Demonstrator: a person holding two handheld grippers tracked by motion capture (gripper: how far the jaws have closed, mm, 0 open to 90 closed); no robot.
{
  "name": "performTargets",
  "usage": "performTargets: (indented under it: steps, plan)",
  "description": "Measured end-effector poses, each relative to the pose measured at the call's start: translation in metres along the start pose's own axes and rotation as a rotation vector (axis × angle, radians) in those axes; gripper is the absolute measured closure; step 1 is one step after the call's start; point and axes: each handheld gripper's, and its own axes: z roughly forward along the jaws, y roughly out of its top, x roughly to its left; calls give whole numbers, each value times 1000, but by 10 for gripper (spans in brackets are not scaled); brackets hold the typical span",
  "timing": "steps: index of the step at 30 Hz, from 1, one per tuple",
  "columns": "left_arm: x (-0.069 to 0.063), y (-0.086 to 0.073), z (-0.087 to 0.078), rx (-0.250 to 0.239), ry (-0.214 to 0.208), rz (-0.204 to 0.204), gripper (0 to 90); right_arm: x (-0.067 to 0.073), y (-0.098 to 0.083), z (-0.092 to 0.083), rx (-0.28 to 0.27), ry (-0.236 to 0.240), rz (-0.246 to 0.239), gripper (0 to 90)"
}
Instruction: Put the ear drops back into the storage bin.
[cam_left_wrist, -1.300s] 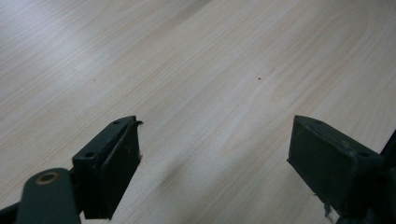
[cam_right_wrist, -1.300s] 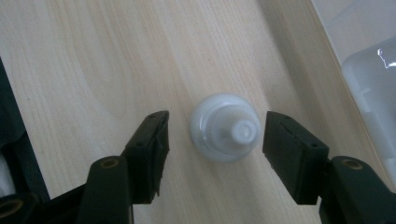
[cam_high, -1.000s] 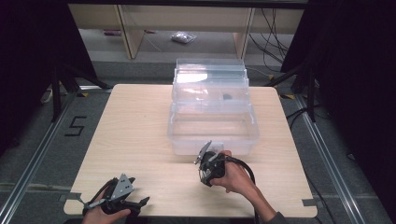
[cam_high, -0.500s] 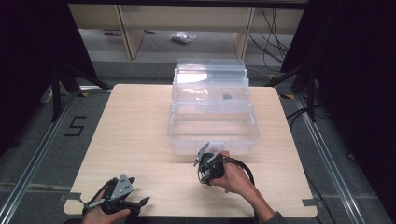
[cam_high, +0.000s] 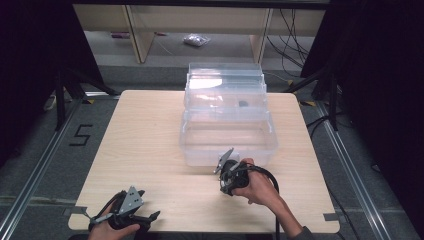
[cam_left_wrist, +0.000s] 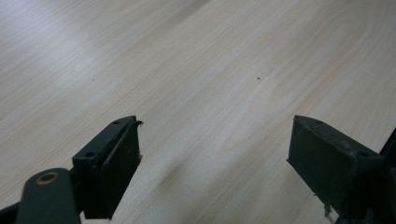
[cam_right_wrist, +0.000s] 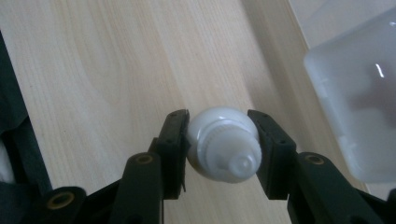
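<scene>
Right gripper view shows your right tool (cam_right_wrist: 219, 140) squeezed tight on a small white bottle (cam_right_wrist: 223, 143), just above the counter (cam_right_wrist: 116, 70), beside the clear box (cam_right_wrist: 359, 102). Your left tool (cam_left_wrist: 215, 154) sits wide open with nothing in it, low over the counter's near edge.

We see the wooden table (cam_high: 150, 150) evenly lit from above while the room around it falls into near black, and a white glare patch sits on the clear plastic box (cam_high: 227, 107). In the gripper views, the close dark jaws and the white bottle (cam_right_wrist: 224, 142) look soft and blurred.
</scene>
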Motion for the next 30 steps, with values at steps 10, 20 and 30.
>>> performTargets:
  steps: [10, 20, 30]
  plan:
    - [0, 0, 0, -9, -6, -4, 161, -11, -8, -28, -32, -6, 7, 601]
    - [0, 0, 0, -8, -6, -2, 162, -23, -18, -55, -37, -15, 42, 601]
    - [0, 0, 0, -12, -5, -7, 162, -32, -23, -75, -8, -18, 37, 601]
